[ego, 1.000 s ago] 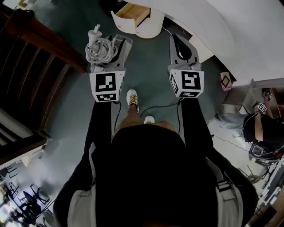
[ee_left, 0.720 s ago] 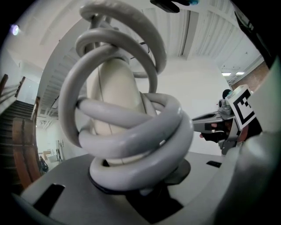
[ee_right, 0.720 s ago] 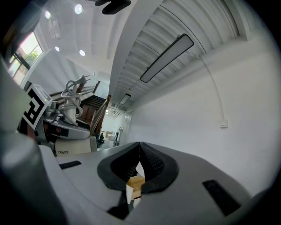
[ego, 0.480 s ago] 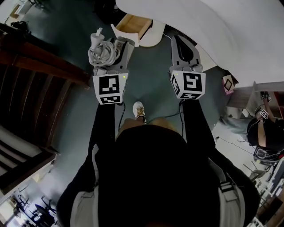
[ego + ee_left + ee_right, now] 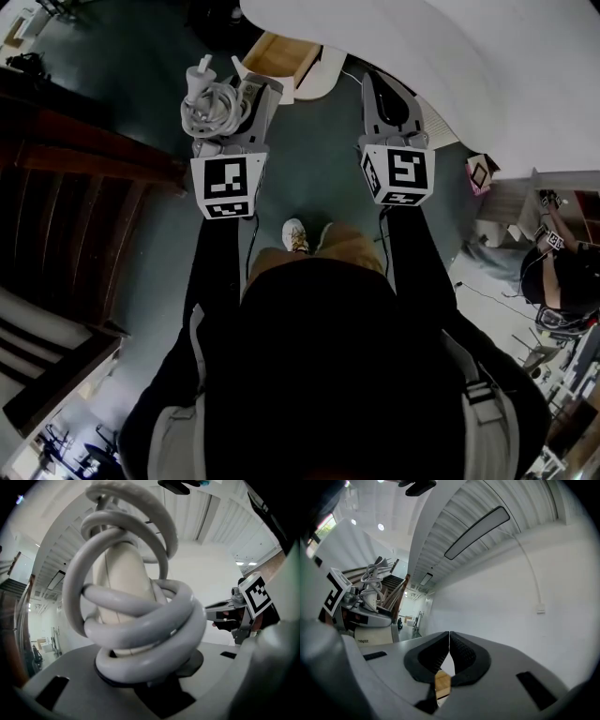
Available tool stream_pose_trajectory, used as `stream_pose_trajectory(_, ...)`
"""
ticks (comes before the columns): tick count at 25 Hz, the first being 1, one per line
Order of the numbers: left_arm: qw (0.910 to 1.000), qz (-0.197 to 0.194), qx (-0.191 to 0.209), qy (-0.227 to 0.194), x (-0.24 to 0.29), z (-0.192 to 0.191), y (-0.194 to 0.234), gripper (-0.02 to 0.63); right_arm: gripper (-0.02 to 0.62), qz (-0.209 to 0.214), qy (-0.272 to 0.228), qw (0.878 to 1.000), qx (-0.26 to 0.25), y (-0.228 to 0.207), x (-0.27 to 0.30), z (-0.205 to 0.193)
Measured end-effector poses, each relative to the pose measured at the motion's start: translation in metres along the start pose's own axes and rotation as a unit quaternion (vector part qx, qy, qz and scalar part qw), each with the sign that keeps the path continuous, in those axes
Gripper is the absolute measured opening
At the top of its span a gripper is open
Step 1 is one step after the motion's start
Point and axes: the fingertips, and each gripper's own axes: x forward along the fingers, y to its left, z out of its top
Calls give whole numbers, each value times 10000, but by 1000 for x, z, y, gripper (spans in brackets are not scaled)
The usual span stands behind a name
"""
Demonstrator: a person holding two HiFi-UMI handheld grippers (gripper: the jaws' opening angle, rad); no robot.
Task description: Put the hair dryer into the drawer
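Far left was just the dark wooden staircase (image 5: 80, 178), nothing I cared about. Next over, my left gripper (image 5: 254, 94) had the hair dryer (image 5: 214, 105) clamped between its jaws. They stood a fair way apart because the body of the thing was filling them, and its grey cord (image 5: 154, 620) was looped round it in a fat bundle that blocked most of the left gripper view. The gripper pointed level, but the dryer stood up out of the jaws, so its long axis ran roughly upright, crosswise to the way the jaws pointed. The open drawer (image 5: 277, 56), bare wood inside, lay straight ahead of that gripper and a touch to the right, with the jaw tips just about over its front edge in the head view. It obviously sat lower down, though I couldn't judge the drop. It slid out of a rounded white cabinet (image 5: 323, 77). Further right, my right gripper (image 5: 375, 84) pointed the same way with its pads pressed together and nothing in them, a bit off to the right of the drawer. So the left hand was both the loaded one and the nearer one, and my read was the dryer needed tipping over flat to go in.
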Motion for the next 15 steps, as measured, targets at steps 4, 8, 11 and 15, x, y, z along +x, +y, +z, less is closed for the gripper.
stream_pose_trajectory(4,9999,-14,-94,48,9,-8,5,184,26,34,55,10000,8,0,10,-5)
stream_pose_trajectory(8,9997,21,-169,148,23,-18,13,184,26,141,50,9999,14,0,27,-10)
stream_pose_trajectory(11,9996,84,-191,170,39,-21,21,184,26,187,4,9998,52,-7,45,-12)
stream_pose_trajectory(15,9996,134,-104,224,64,-27,36,184,26,248,-66,9996,116,-14,81,-17)
